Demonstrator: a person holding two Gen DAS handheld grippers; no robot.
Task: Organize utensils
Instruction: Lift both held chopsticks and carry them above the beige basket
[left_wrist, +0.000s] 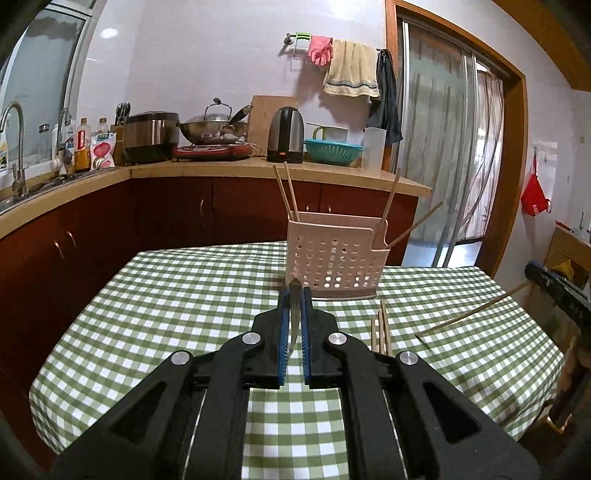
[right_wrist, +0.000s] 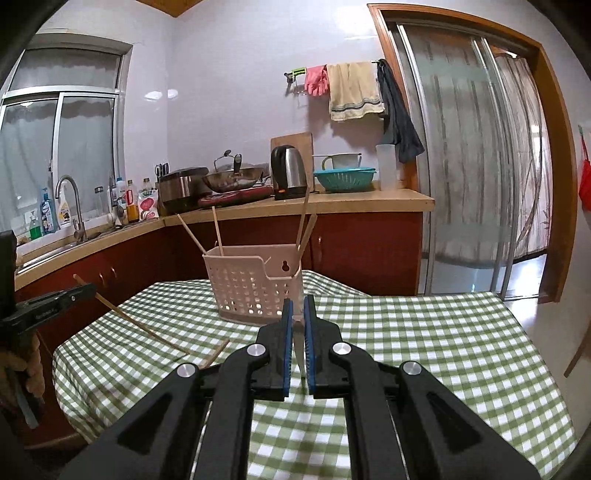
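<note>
A pale perforated utensil basket (left_wrist: 332, 258) (right_wrist: 243, 284) stands on the green checked tablecloth (left_wrist: 166, 314) (right_wrist: 424, 350). Chopsticks (left_wrist: 286, 192) lean out of both its ends. My left gripper (left_wrist: 295, 291) (right_wrist: 90, 288) is shut on one chopstick (right_wrist: 147, 330), held above the table and slanting down; in its own view it shows only as a thin grey strip (left_wrist: 294, 317) between the blue pads. My right gripper (right_wrist: 300, 301) (left_wrist: 533, 275) is shut on another chopstick (left_wrist: 476, 312), seen edge-on as a pale sliver (right_wrist: 299, 343). Both grippers face the basket from a short way off.
A few loose chopsticks (left_wrist: 380, 328) (right_wrist: 218, 352) lie on the cloth between the grippers. Behind the table runs a kitchen counter (left_wrist: 258, 168) with a kettle (left_wrist: 286, 134), wok, rice cooker and sink. A sliding glass door (right_wrist: 480, 166) is at the right.
</note>
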